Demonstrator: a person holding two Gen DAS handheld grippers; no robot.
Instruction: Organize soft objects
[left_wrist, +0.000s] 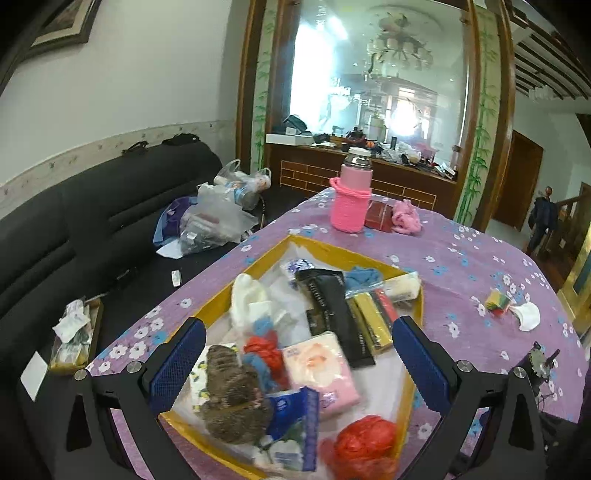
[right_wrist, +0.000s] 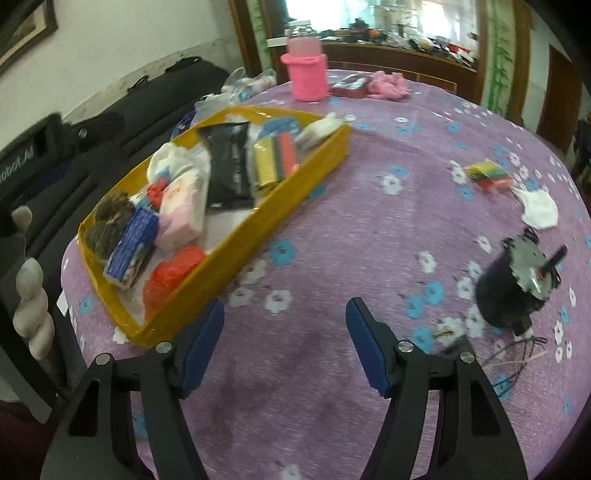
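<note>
A yellow tray (left_wrist: 334, 251) (right_wrist: 295, 192) on the purple flowered tablecloth holds several soft things: a brown scrubby ball (left_wrist: 232, 398), a pink tissue pack (left_wrist: 321, 369), a red plastic bag (left_wrist: 364, 439), a black pouch (left_wrist: 334, 310) and a blue packet (left_wrist: 293, 417). My left gripper (left_wrist: 299, 328) is open and empty above the tray. My right gripper (right_wrist: 284, 310) is open and empty over bare cloth, right of the tray. A multicoloured cloth bundle (right_wrist: 487, 175) (left_wrist: 496, 301) and a white soft piece (right_wrist: 539, 210) (left_wrist: 528, 315) lie on the cloth outside the tray.
A pink bottle in a knitted sleeve (left_wrist: 351, 199), a dark red box (left_wrist: 378, 216) and a pink cloth (left_wrist: 406, 218) stand at the table's far side. A black motor with wires (right_wrist: 513, 284) sits at the right. A black sofa (left_wrist: 74, 229) with bags lies to the left.
</note>
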